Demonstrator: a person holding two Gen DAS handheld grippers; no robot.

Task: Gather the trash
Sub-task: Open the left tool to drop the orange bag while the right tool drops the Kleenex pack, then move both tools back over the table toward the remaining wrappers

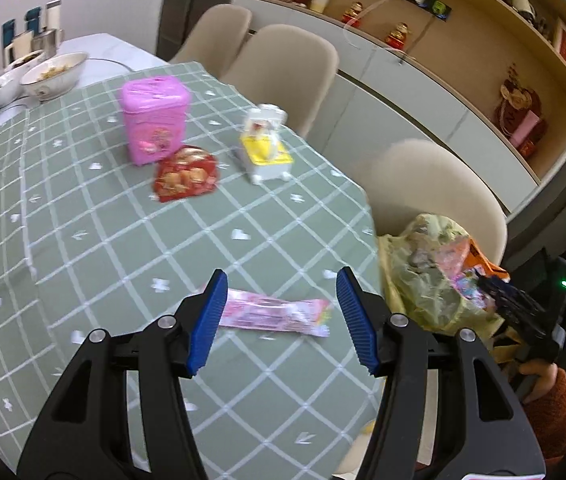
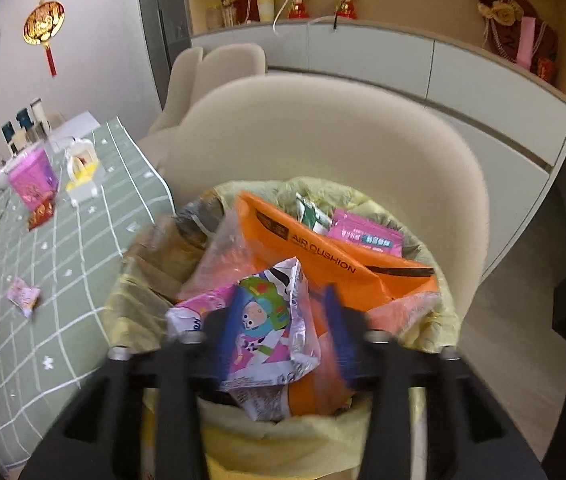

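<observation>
Right gripper (image 2: 279, 340): jaws parted, blurred, hanging over the bin; the crinkled cartoon-print foil wrapper (image 2: 267, 336) sits between them, and I can't tell if either pad touches it. Looks like a release. Make sure the wrapper falls clear of the blue pads before you lift; if it clings, open wider, don't shake. It lies on top of the pile in the yellow-lined trash bin (image 2: 435, 320), just in front of the orange "AIR CUSHION" bag (image 2: 323, 256) at 12 o'clock. The bin is heaped, so drop centrally, not near the rim. Left gripper (image 1: 281, 320): jaws apart, holding nothing, with the flat pink plastic snack wrapper (image 1: 275, 312) on the green checked tablecloth (image 1: 83, 220) lying between the tips. Come down square, pads straddling its short axis, and pinch the film without catching the cloth. Then go for the red crumpled snack packet (image 1: 185, 174) at 11 o'clock, beside the pink tin (image 1: 155, 120).
</observation>
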